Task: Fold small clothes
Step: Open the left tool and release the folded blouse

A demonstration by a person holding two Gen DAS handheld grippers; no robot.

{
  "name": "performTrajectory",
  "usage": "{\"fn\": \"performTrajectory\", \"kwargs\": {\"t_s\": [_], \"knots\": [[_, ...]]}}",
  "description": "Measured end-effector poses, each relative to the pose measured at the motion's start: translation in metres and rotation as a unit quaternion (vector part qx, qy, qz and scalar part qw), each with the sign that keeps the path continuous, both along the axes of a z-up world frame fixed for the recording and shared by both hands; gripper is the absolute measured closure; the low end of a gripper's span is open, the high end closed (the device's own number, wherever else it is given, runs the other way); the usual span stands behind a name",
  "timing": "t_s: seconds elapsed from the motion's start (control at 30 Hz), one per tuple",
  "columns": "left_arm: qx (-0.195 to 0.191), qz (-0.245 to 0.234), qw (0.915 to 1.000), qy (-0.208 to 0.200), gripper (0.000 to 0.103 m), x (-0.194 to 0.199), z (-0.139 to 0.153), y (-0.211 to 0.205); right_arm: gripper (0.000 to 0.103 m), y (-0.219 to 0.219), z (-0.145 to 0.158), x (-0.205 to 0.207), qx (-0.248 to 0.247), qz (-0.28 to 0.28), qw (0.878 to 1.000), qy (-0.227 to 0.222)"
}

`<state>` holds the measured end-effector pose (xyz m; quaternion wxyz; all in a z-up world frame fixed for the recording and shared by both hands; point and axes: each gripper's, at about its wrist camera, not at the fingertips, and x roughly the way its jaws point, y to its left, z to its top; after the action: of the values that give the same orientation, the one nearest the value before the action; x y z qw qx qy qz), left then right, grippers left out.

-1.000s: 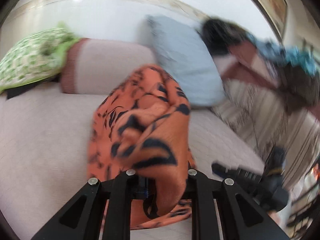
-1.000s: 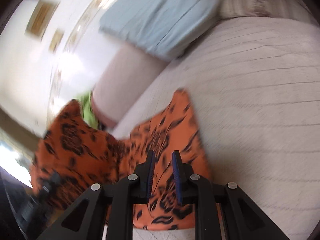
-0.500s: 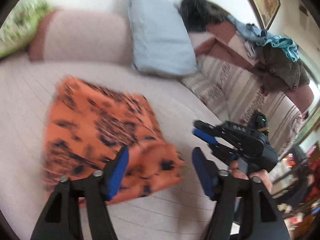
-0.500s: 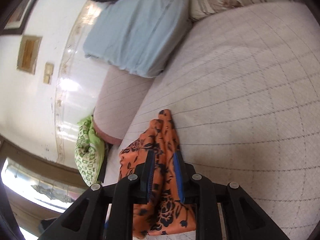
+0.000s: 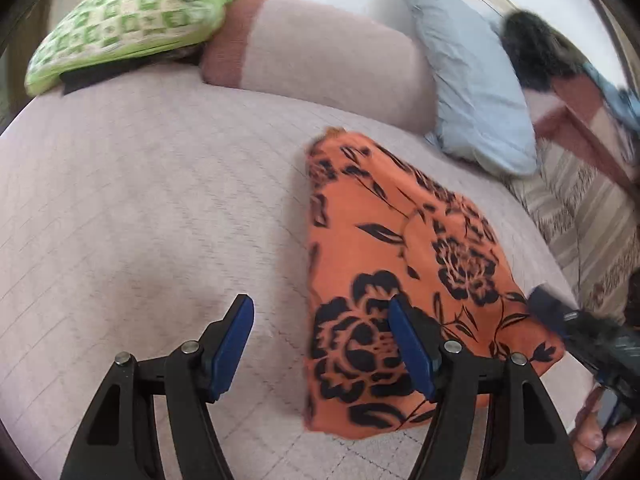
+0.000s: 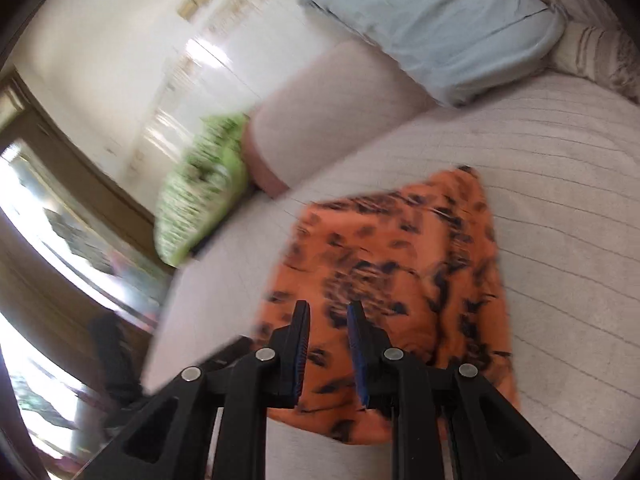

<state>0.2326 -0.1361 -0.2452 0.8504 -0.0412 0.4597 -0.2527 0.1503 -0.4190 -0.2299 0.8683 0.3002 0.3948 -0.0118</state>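
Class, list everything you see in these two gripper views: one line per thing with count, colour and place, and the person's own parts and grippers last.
cloth: 1, orange with black flowers, lying folded on the bed.
bed: 1, pale pink quilted cover, fills the foreground.
bolster: 1, pale pink with a darker end, at the head of the bed.
blue pillow: 1, light blue, leaning on the bolster.
green pillow: 1, green and white, beside the bolster's darker end.
striped blanket: 1, beige stripes, at the bed's edge beyond the blue pillow.
left gripper: 1, black with blue pads, open, empty, beside the cloth.
right gripper: 1, black with blue pads, narrowly open over the cloth.
hand: 1, holding the right gripper.
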Motion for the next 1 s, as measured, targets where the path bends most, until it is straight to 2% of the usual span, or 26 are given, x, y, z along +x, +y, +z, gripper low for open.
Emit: {"fn": "performTrajectory", "kwargs": {"t_s": [0.03,0.07,0.13,0.17,0.23,0.27,0.3,0.37,0.43,0.47,0.57,0.67,0.77,0.87,0.93,1.0], "knots": [[0.012,-0.014,0.9998,-0.005,0.033,-0.001,-0.004,-0.009,0.084,-0.005,-0.019,-0.003,-0.025,-0.018,0.998,0.051],[0.022,-0.034,0.9992,-0.006,0.031,-0.002,-0.009,-0.017,0.087,-0.012,-0.035,-0.008,-0.027,-0.029,0.997,0.073],[0.037,-0.077,0.9963,-0.001,0.028,-0.009,-0.022,-0.035,0.087,-0.024,-0.044,-0.029,0.027,-0.052,0.998,0.036],[0.048,-0.089,0.9948,-0.012,0.027,-0.014,-0.025,-0.039,0.087,-0.024,-0.047,-0.032,0.031,-0.056,0.997,0.045],[0.068,-0.093,0.9922,-0.048,0.025,-0.025,-0.025,-0.043,0.087,-0.016,-0.048,-0.037,0.010,-0.059,0.997,0.051],[0.074,-0.100,0.9911,-0.048,0.025,-0.026,-0.024,-0.044,0.087,-0.011,-0.049,-0.038,0.002,-0.068,0.996,0.056],[0.072,-0.111,0.9906,-0.034,0.024,-0.026,-0.024,-0.045,0.087,-0.008,-0.050,-0.040,-0.001,-0.078,0.995,0.059],[0.063,-0.125,0.9901,0.007,0.015,-0.020,-0.028,-0.042,0.087,0.002,-0.049,-0.042,-0.024,-0.087,0.993,0.069],[0.051,-0.131,0.9887,0.051,0.014,-0.015,-0.039,-0.033,0.087,0.010,-0.048,-0.041,-0.047,-0.085,0.992,0.083],[0.042,-0.128,0.9891,0.058,0.014,-0.014,-0.041,-0.030,0.087,0.011,-0.048,-0.041,-0.046,-0.089,0.991,0.094],[0.040,-0.133,0.9896,0.039,0.014,-0.022,-0.033,-0.024,0.087,0.009,-0.048,-0.038,-0.029,-0.103,0.986,0.126],[0.024,-0.132,0.9907,0.021,0.014,-0.024,-0.021,-0.018,0.087,0.014,-0.043,-0.027,-0.032,-0.113,0.978,0.173],[0.005,-0.126,0.9917,0.024,0.014,-0.021,-0.011,-0.008,0.086,0.022,-0.036,-0.012,-0.059,-0.128,0.965,0.219],[-0.016,-0.122,0.9923,0.014,0.014,-0.016,-0.001,0.003,0.084,0.039,-0.031,0.005,-0.115,-0.131,0.950,0.258],[-0.017,-0.111,0.9935,-0.017,0.014,-0.017,0.006,0.010,0.084,0.046,-0.029,0.014,-0.135,-0.129,0.944,0.270],[-0.008,-0.105,0.9936,-0.041,0.014,-0.018,0.012,0.015,0.084,0.046,-0.030,0.017,-0.134,-0.131,0.943,0.276]]}}
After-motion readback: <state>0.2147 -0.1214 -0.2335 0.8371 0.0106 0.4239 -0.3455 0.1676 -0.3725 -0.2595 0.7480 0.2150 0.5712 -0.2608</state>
